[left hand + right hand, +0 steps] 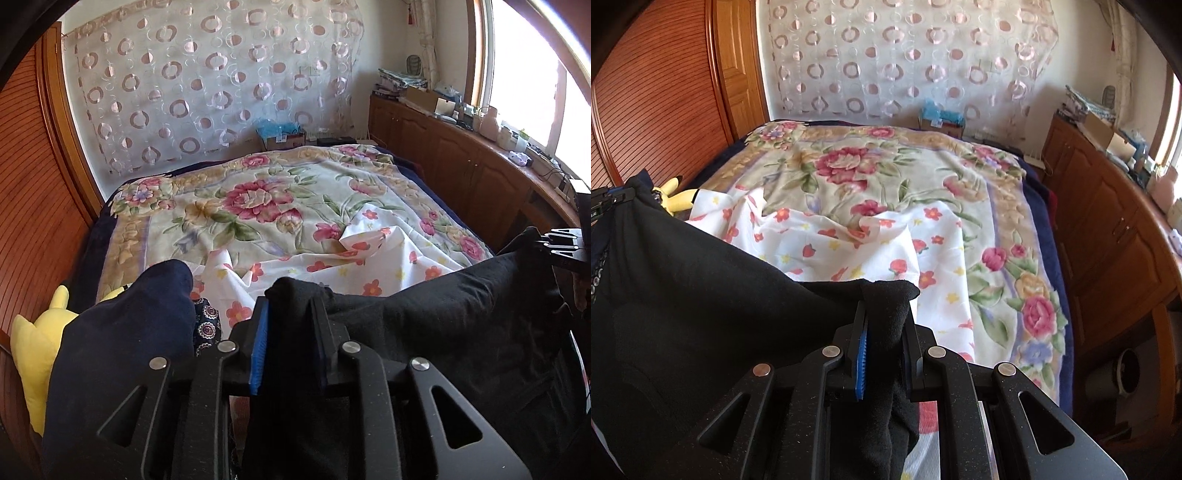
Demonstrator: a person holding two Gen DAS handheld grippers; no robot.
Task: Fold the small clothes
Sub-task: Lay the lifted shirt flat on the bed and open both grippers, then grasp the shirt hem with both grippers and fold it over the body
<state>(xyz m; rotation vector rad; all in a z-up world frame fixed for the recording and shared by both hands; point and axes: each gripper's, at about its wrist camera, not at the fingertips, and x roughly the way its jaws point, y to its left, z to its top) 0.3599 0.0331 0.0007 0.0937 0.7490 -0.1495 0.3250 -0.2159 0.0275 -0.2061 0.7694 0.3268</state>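
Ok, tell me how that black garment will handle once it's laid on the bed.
The black garment looks floppy: it sags between the left gripper and the right gripper. It is probably light, since a pinched edge at each gripper carries it. Its matte knit likely grips the blue pads rather than slipping.

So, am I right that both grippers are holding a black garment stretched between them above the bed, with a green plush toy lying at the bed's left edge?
Nearly: the plush toy is yellow, not green, as the left wrist view shows. The rest holds: the left gripper and right gripper each pinch the black garment above the bed.
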